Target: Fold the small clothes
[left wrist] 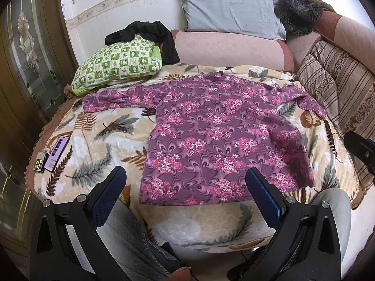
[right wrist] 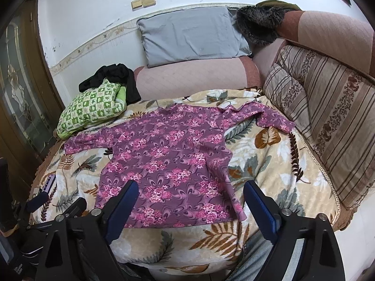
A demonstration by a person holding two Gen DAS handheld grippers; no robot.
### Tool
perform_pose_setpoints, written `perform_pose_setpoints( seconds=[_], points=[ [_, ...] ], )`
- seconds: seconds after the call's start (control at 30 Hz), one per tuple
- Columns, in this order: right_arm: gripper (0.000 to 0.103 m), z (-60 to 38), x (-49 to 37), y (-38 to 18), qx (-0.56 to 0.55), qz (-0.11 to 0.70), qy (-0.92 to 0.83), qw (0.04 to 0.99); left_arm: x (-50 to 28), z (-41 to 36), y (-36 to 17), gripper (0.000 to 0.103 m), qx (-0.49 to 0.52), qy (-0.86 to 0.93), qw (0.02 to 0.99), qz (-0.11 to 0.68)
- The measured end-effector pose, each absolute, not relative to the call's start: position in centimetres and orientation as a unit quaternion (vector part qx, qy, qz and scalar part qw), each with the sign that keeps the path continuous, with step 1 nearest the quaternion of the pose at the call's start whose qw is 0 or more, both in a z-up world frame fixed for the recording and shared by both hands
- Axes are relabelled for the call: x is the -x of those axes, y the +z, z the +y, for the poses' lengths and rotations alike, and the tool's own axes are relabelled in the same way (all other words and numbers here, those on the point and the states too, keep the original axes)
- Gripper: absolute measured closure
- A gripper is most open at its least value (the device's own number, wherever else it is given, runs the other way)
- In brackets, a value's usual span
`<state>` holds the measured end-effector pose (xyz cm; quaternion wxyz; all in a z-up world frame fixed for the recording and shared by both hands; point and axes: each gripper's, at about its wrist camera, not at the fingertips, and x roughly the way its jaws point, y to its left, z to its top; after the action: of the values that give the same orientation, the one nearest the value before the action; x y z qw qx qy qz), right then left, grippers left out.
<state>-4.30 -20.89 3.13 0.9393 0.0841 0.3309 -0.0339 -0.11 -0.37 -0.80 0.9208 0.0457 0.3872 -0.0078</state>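
A purple long-sleeved top with pink flowers (left wrist: 215, 138) (right wrist: 168, 161) lies spread flat on a leaf-patterned blanket (left wrist: 100, 135) (right wrist: 269, 164), hem toward me and both sleeves stretched out sideways. My left gripper (left wrist: 185, 175) hovers open above the hem's near edge, nothing between its blue pads. My right gripper (right wrist: 189, 187) is open too, held over the lower part of the top, and grips nothing. In the left wrist view the right gripper's black body (left wrist: 361, 149) shows at the right edge.
A green checked pillow (left wrist: 117, 65) with a black garment (left wrist: 150, 35) lies at the back left. A grey pillow (left wrist: 229, 9) and a striped cushion (right wrist: 328, 112) line the sofa. A phone (left wrist: 57, 153) and a small device (left wrist: 38, 162) rest at the blanket's left edge. A person's jeans-clad knees (left wrist: 131, 238) sit below.
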Motion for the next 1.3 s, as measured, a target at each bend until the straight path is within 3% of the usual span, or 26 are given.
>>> perform_pose_setpoints(
  seconds=[0.8,1.3],
  points=[
    [0.018,-28.2,-0.7,0.0,-0.200,0.369,-0.023,0.908,-2.7,0.1,-1.7,0.001,-0.051,-0.002,0.916,0.397],
    [0.019,-35.6,-9.1,-0.5,-0.264,0.355,-0.038,0.896,-10.4,-5.1,-2.2,0.001,-0.037,-0.046,0.909,0.412]
  ],
)
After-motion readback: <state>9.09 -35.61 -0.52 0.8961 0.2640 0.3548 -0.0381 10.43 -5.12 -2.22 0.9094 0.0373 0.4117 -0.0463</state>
